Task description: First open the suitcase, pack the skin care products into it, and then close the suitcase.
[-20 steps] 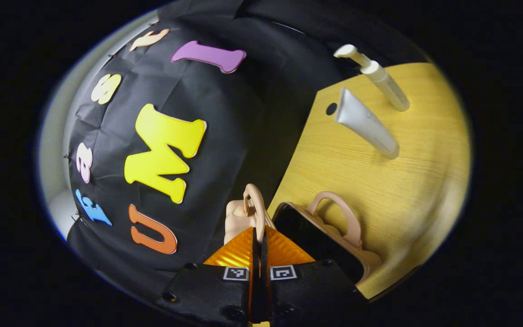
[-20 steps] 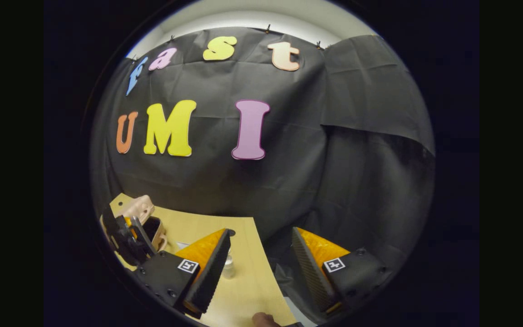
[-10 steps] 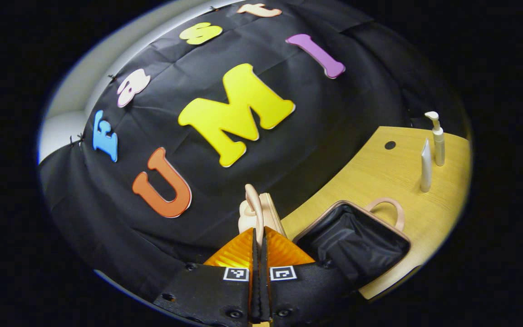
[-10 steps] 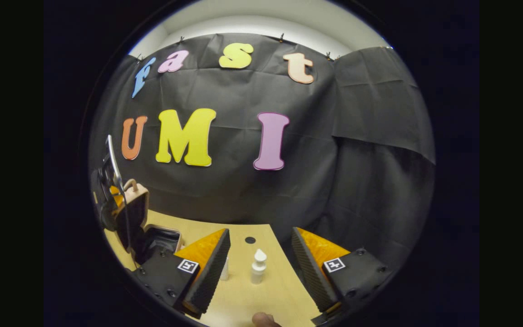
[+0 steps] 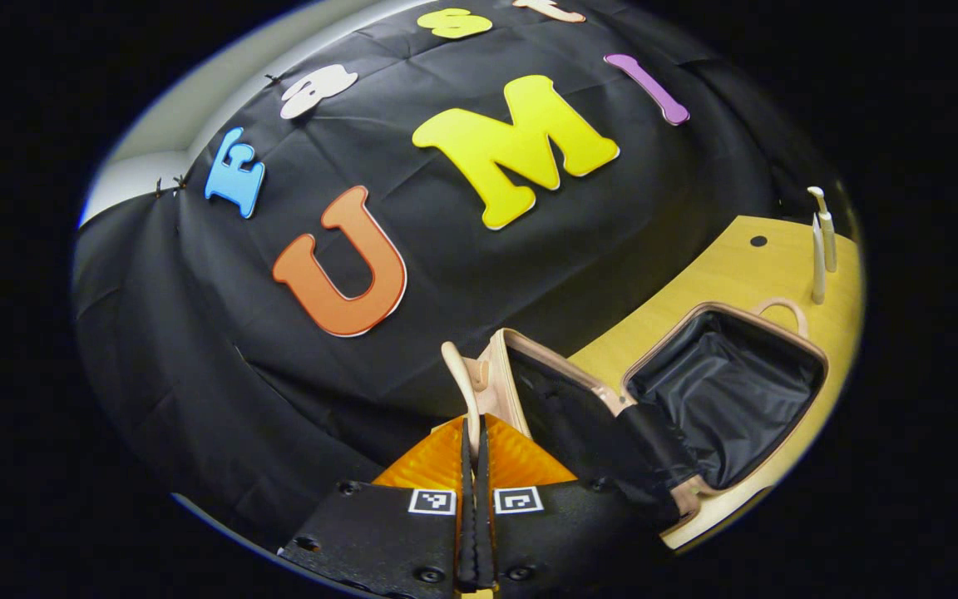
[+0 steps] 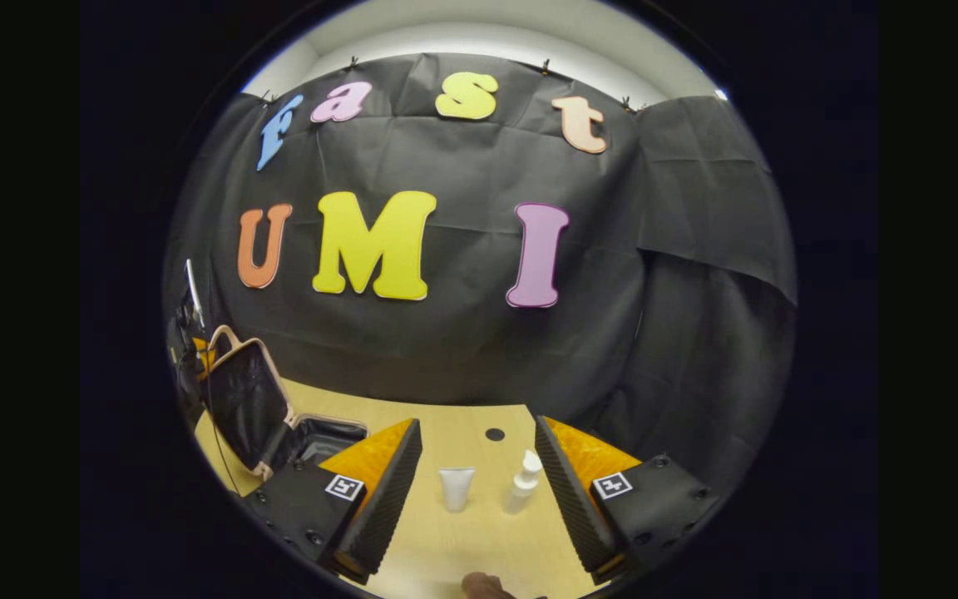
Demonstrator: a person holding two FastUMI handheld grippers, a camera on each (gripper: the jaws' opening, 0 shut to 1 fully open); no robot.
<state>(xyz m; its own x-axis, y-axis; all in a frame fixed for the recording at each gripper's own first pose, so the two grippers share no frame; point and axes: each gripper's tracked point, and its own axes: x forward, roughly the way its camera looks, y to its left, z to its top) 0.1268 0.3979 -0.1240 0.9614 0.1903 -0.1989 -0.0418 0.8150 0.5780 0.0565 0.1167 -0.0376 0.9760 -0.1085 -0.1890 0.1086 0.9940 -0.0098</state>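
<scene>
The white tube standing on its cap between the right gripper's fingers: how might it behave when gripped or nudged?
The white tube stands upright on its narrower cap end, flat crimp up, so a sideways nudge would probably tip it. It looks like soft plastic, likely to give under the right gripper. The pump bottle stands close by, so it may get bumped.

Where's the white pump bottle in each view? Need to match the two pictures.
Left gripper view: the white pump bottle stands at the far right edge, on the wooden table, beyond the open beige suitcase.
Right gripper view: it stands bottom centre, just inside this hand-held gripper's right finger.
Shared landmark: the white squeeze tube standing beside it in both.
</scene>
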